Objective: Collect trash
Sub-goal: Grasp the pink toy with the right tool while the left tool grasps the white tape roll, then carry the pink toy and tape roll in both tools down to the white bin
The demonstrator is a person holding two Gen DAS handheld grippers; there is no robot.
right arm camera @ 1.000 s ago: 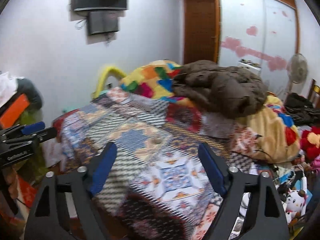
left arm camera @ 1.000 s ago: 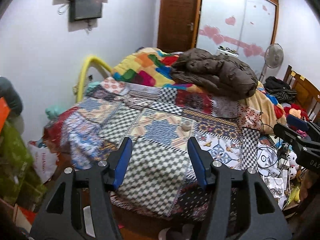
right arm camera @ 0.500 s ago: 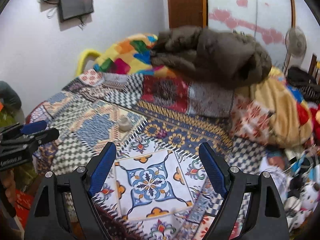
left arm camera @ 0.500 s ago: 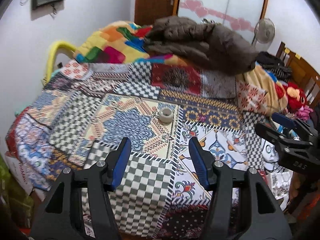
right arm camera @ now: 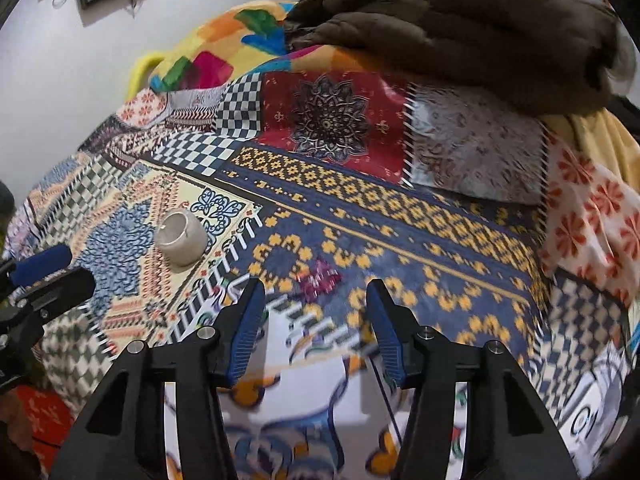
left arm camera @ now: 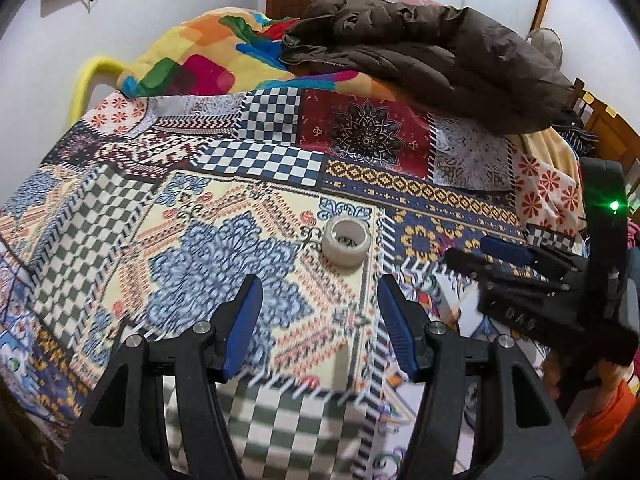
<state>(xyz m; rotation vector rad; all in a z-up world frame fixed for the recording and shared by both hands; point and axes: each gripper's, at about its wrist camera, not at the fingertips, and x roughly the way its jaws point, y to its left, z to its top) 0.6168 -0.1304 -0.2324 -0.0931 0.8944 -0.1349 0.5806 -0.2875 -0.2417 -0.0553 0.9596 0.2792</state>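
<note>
One pale, nearly spent tape roll [left arm camera: 346, 241] lies mid-bed on the patchwork quilt [left arm camera: 256, 160] — left gripper [left arm camera: 318, 322] parted, empty, just short of it; right gripper [right arm camera: 316, 328], jaws just narrowed on nothing, further right — one brown puffer jacket [left arm camera: 432, 52] beyond.

Left gripper [left arm camera: 320, 300]: black frame, ribbed blue pads, silver screws. Right gripper [right arm camera: 316, 304] identical; green light on housing. Orange sleeve [left arm camera: 608, 420].

Brown jacket [right arm camera: 460, 20] cut off at top edge
</note>
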